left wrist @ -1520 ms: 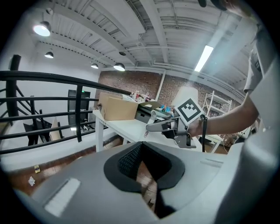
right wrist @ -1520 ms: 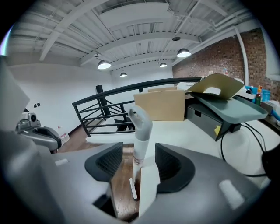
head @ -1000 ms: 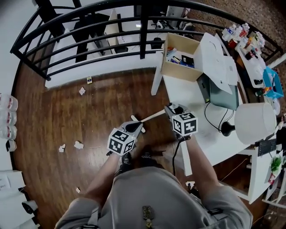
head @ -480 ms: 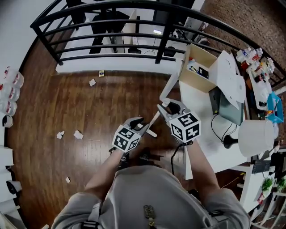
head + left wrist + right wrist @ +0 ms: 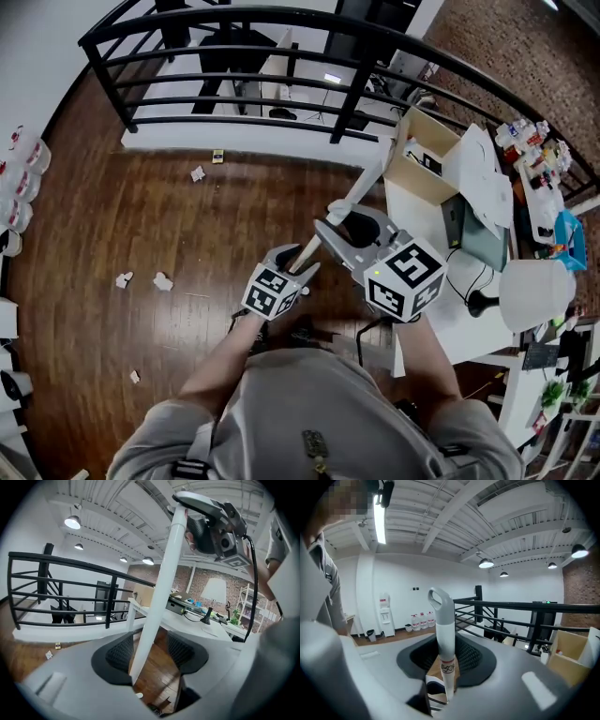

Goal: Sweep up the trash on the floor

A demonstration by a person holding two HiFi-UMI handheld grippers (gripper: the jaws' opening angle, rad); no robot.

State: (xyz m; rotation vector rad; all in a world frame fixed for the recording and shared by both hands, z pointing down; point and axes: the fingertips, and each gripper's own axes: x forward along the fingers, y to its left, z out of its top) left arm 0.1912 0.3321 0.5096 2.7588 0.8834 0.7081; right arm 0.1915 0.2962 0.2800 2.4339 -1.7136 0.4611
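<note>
Head view: paper scraps (image 5: 163,280) are seen scattered on the wooden floor (image 5: 94,216), well apart from both grippers. The white broom handle (image 5: 161,588) is clamped near its grey top by the right gripper (image 5: 445,656). The jaws of the left gripper (image 5: 150,651) have just been opened wide, and the handle is left between them, ungripped.

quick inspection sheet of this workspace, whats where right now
surface: wooden floor, littered
job's things: white handle held slanted; paper scraps scattered, unswept
clutter: cardboard box and lamp on white desk
grippers: left gripper jaws have just been opening, handle between them, not clamped; right gripper shut on handle near its grey end
cables: black cable hangs from right gripper
surroundings: black railing; water bottles by the wall
</note>
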